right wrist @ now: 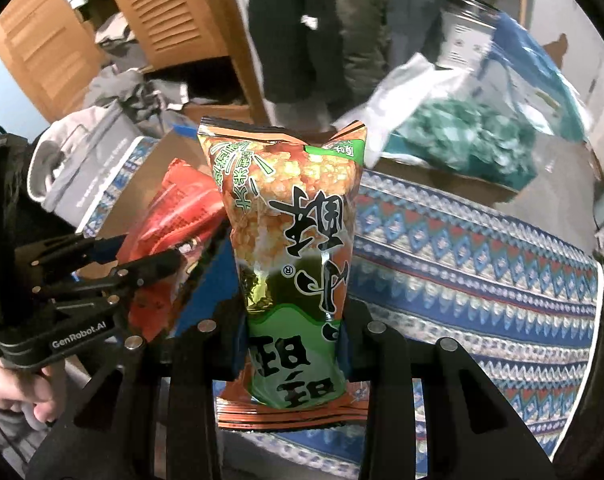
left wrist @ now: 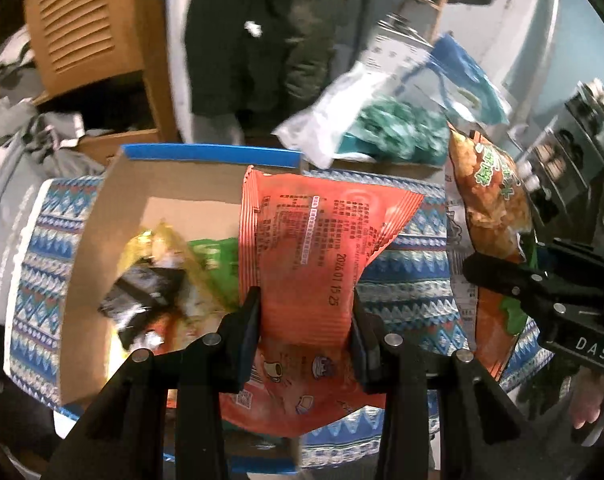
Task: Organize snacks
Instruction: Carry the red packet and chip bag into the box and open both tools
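Observation:
My left gripper (left wrist: 305, 316) is shut on a red-orange snack packet (left wrist: 314, 240) and holds it over the right edge of an open cardboard box (left wrist: 94, 240) with blue rim. Several snack packets (left wrist: 162, 276) lie inside the box. My right gripper (right wrist: 288, 340) is shut on an orange and green rice-cracker bag (right wrist: 290, 232), held upright above the patterned cloth (right wrist: 482, 260). The right gripper (left wrist: 514, 280) with its bag (left wrist: 490, 200) shows at the right of the left wrist view. The left gripper (right wrist: 142, 264) with the red packet (right wrist: 178, 208) shows at the left of the right wrist view.
A blue, white and red patterned cloth (left wrist: 414, 264) covers the surface. A clear bag of green sweets (right wrist: 462, 128) and a blue bag (left wrist: 466, 80) lie at the back right. A wooden louvred cabinet (left wrist: 82, 40), grey bags (right wrist: 86, 160) and hanging dark clothes (left wrist: 254, 40) stand behind.

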Motion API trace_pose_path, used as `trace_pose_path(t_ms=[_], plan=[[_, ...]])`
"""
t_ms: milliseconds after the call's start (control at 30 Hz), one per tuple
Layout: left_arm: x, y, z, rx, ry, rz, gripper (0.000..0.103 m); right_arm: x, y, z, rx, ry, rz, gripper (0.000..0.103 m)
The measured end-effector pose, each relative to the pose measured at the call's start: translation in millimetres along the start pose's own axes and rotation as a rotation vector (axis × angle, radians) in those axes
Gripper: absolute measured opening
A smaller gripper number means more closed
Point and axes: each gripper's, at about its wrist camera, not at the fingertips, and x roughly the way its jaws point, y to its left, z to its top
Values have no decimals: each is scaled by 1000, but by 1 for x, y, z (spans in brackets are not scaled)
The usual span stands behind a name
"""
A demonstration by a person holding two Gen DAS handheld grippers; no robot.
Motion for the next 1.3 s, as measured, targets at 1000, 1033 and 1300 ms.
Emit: trace_pose_path(t_ms=[1000, 1033, 1300], plan=[[3, 134, -27, -267, 7, 117, 47, 96, 111, 60, -95, 137, 107, 46], [2, 134, -26, -269, 6, 113, 51, 96, 112, 60, -96, 134, 109, 49], [-10, 132, -24, -274, -6, 132, 68, 75, 114, 65, -97, 68, 116, 56]])
